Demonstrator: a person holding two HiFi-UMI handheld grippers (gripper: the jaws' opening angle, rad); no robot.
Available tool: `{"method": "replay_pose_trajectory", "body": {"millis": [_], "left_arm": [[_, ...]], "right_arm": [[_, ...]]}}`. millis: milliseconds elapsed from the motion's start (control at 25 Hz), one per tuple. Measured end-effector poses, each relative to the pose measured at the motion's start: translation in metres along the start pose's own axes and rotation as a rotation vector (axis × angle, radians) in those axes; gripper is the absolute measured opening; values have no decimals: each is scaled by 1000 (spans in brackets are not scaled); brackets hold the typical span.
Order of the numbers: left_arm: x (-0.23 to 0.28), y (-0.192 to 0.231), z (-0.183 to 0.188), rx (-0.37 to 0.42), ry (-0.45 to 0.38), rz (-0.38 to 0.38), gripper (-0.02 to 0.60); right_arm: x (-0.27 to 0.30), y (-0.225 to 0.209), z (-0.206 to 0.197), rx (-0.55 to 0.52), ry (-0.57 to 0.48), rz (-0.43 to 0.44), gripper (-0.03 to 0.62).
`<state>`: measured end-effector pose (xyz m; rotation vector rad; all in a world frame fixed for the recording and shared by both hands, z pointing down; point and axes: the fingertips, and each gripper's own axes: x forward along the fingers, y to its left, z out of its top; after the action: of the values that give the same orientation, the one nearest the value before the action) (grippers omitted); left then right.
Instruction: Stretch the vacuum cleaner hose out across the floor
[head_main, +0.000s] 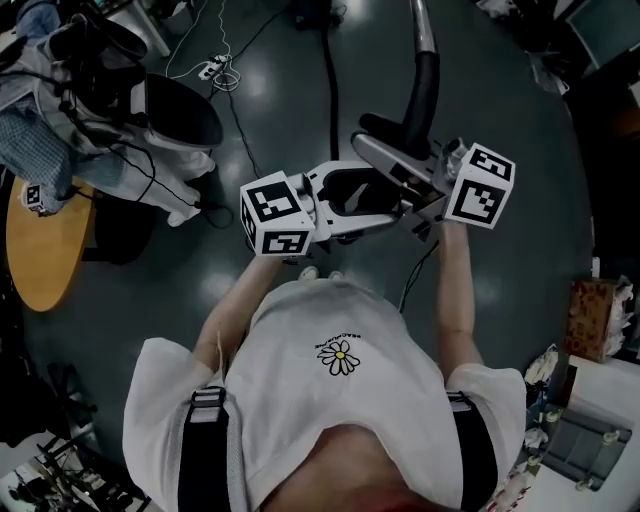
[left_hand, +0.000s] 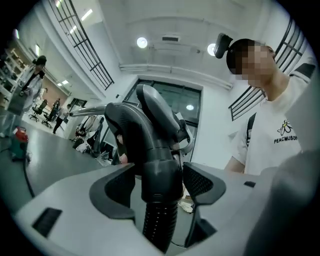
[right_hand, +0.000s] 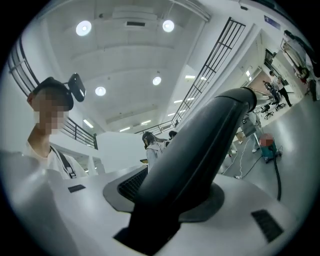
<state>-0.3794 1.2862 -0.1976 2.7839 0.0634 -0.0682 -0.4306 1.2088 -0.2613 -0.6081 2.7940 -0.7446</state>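
The vacuum cleaner's black handle (head_main: 420, 95) rises between my two grippers, and its metal tube (head_main: 423, 30) runs on toward the top of the head view. My left gripper (head_main: 345, 205) (left_hand: 160, 187) holds the smooth black cuff (left_hand: 160, 175) where the ribbed hose (left_hand: 157, 225) begins. Its pads sit against the cuff's two sides. My right gripper (head_main: 405, 175) (right_hand: 165, 200) is shut on the curved black handle tube (right_hand: 200, 145), which runs up and to the right from the jaws. Both grippers are held at chest height in front of the person.
A round wooden table (head_main: 40, 250) and a chair piled with clothes (head_main: 150, 120) stand at the left. A power strip and cables (head_main: 215, 70) lie on the dark floor ahead. A cardboard box (head_main: 600, 315) and a white bench are at the right. People stand far off.
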Motion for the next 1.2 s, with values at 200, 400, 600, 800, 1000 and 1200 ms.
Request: {"method": "replay_pose_trajectory", "body": {"millis": [200, 400, 600, 800, 1000, 1200], "left_arm": [[-5, -3, -23, -65, 74, -77, 258], [-8, -9, -37, -41, 168, -64, 256], [-16, 9, -42, -22, 182, -17, 256], [-30, -29, -51, -8, 180, 1, 256], [-31, -29, -53, -18, 187, -14, 256], [-27, -26, -58, -35, 188, -32, 256]], "right_arm": [[17, -4, -37, 35, 131, 38, 196], [26, 1, -62, 131, 201, 132, 199], [39, -9, -67, 124, 204, 177, 199], [37, 32, -86, 104, 219, 193, 198], [38, 30, -88, 114, 209, 176, 199], [33, 22, -91, 125, 211, 155, 199]]}}
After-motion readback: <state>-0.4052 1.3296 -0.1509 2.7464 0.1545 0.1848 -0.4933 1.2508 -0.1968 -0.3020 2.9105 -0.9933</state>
